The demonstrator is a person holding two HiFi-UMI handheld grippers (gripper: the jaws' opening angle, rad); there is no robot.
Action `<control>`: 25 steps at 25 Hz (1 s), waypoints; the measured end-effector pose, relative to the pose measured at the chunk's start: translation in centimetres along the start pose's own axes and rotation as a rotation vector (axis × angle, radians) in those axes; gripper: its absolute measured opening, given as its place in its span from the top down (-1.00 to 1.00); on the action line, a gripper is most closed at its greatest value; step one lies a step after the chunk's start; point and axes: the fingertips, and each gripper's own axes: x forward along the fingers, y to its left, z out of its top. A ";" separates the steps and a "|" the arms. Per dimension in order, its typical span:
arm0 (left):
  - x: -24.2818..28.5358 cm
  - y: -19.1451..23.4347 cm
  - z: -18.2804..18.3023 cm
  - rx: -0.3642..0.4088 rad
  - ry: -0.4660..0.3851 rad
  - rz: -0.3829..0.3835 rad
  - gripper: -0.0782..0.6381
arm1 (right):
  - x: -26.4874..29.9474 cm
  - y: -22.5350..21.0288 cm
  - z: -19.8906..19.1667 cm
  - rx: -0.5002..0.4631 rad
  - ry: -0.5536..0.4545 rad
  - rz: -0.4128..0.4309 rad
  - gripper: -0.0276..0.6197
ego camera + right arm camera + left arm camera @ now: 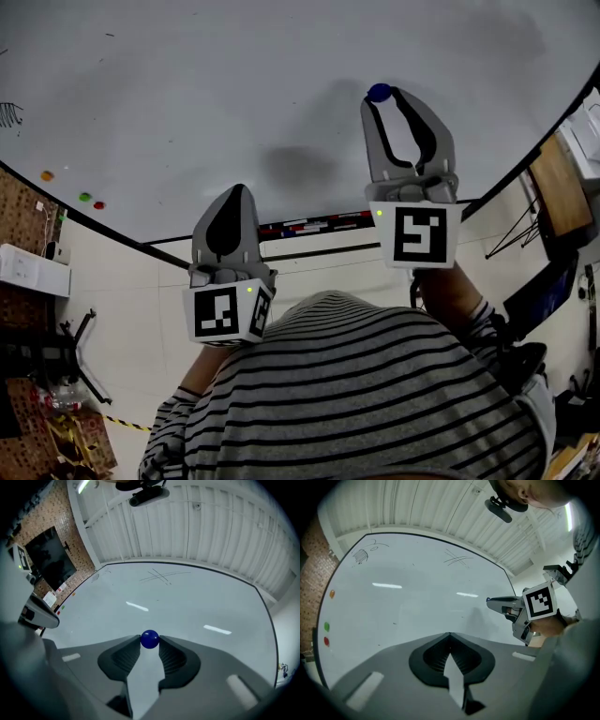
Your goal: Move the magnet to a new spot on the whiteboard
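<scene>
A round blue magnet [149,639] sits pinched between the tips of my right gripper [149,641], which is shut on it close to the whiteboard [187,606]. From the head view the blue magnet [379,92] shows at the tip of the right gripper [380,97], over the upper right of the whiteboard [187,103]. My left gripper [234,192] is shut with nothing in it, held lower near the board's bottom edge. In the left gripper view the right gripper [490,602] appears at right, its tip at the board.
Three small magnets, orange [47,175], green [85,197] and red [99,204], sit at the board's left edge. Pen scribbles [457,559] mark the board. A marker tray [309,225] runs under the board. Furniture [562,187] stands at right.
</scene>
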 end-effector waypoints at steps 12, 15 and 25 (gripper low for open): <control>2.0 3.3 0.1 0.003 -0.015 -0.008 0.74 | 3.5 0.8 -1.5 -0.066 0.017 -0.049 0.56; 0.9 2.3 0.0 0.007 -0.014 -0.010 0.74 | 1.7 0.9 -0.4 -0.014 -0.008 -0.028 0.51; -6.8 -7.4 1.4 0.016 -0.044 -0.005 0.74 | -13.4 -0.4 1.5 0.092 0.040 0.060 0.66</control>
